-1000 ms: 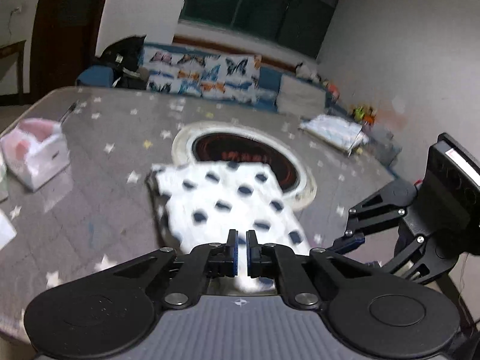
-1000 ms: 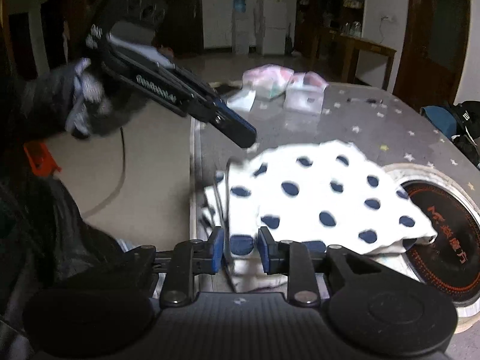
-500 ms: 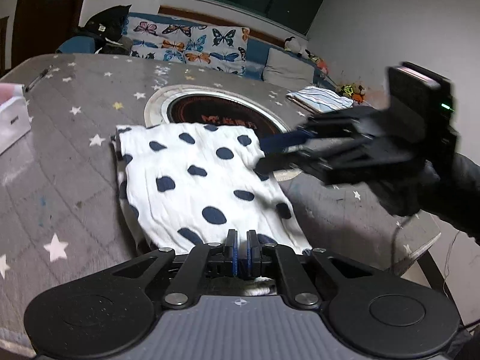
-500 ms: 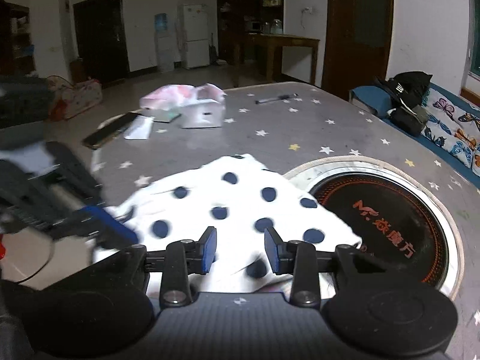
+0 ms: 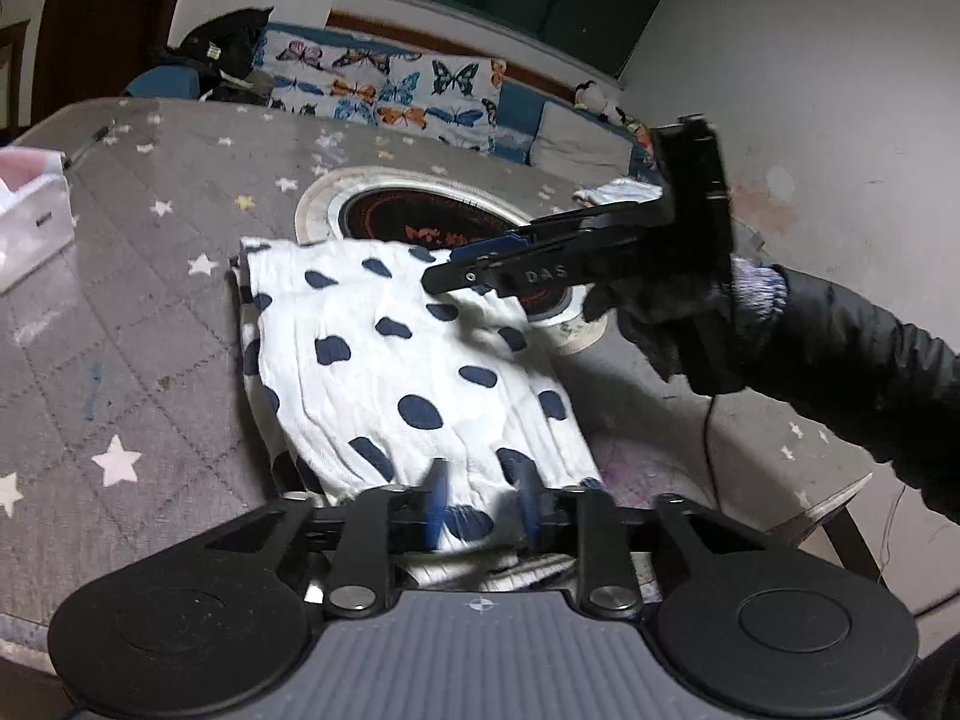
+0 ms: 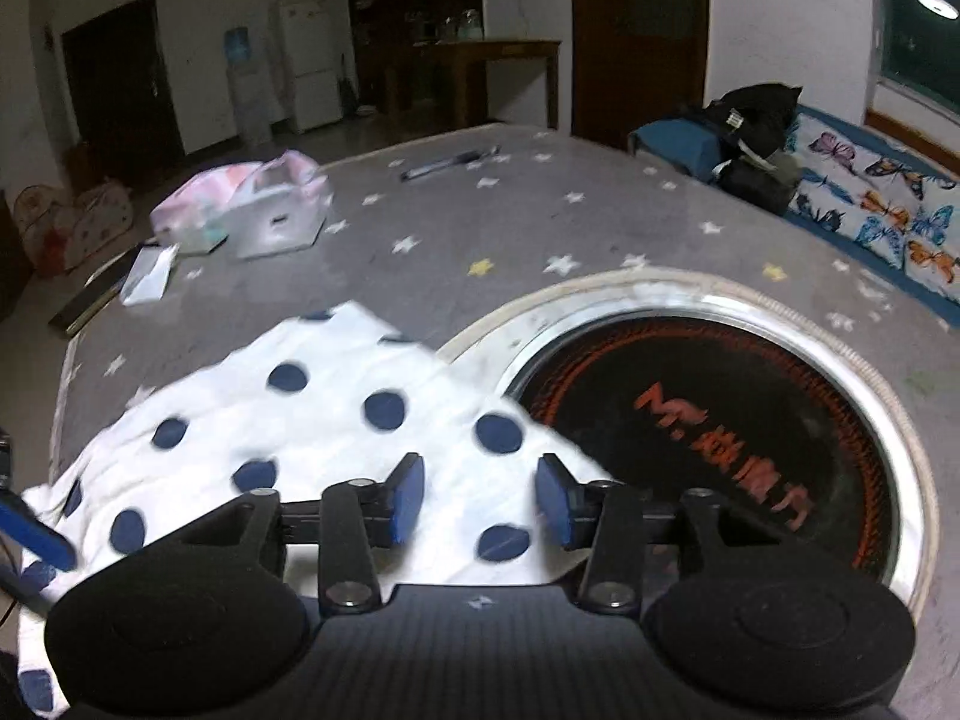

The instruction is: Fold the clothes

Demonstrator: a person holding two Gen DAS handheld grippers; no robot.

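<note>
I have the white cotton garment with navy polka dots (image 5: 396, 360) lying folded on the grey star-printed quilted table cover (image 5: 132, 324), its far right corner overlapping the round steel-rimmed black hotplate (image 6: 720, 420) set into the table. My left gripper (image 5: 480, 510) sits over the garment's near edge with its blue pads apart; they are motion-blurred, so I think nothing is pinched, but I can't swear to it. My right gripper (image 6: 477, 498) hangs above the far right part of the cloth, jaws wide apart and empty.

The risks I see: the layered edges at the near end look loose, so dragging either gripper across could peel the top layer and undo the fold. Closing on only the top ply would do the same. The near edge lies close to the table's rim, so a pull toward me could slide it off.

The garment's long axis runs from my left gripper away toward the hotplate, slanting slightly left, narrow end farthest.
</note>
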